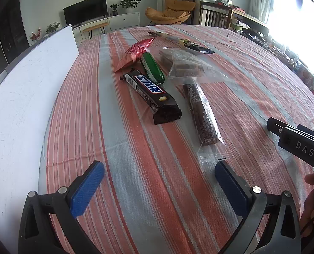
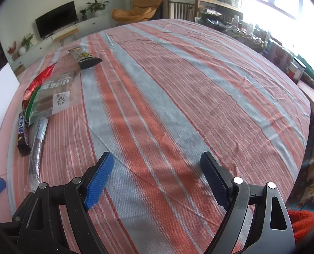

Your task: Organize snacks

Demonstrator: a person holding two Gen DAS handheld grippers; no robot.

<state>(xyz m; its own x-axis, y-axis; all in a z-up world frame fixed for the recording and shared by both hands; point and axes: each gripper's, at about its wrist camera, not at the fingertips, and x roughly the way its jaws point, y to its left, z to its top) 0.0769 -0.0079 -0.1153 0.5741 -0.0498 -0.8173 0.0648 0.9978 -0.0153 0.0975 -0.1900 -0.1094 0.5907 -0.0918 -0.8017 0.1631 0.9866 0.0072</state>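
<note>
Several snacks lie on the striped tablecloth [image 1: 123, 169]. They are a dark chocolate bar [image 1: 150, 93], a green wrapped bar [image 1: 152, 68], a red foil packet [image 1: 135, 51], a clear bag of brown pieces [image 1: 188, 67], a long brown stick in clear wrap [image 1: 201, 114] and a dark-ended packet [image 1: 184, 42] farther back. My left gripper [image 1: 159, 167] is open just short of the chocolate bar and the stick, with only cloth between its pads. My right gripper [image 2: 157, 158] is open over bare cloth. In its view the chocolate bar [image 2: 22, 131] and clear bag [image 2: 53, 97] lie far left.
A white board [image 1: 19, 105] runs along the table's left edge. The right tool's black housing [image 1: 296, 144] and a hand [image 1: 311, 201] sit right of the left gripper. Cluttered shelves [image 2: 284, 59] and a patterned fabric [image 2: 313, 148] border the table's right side.
</note>
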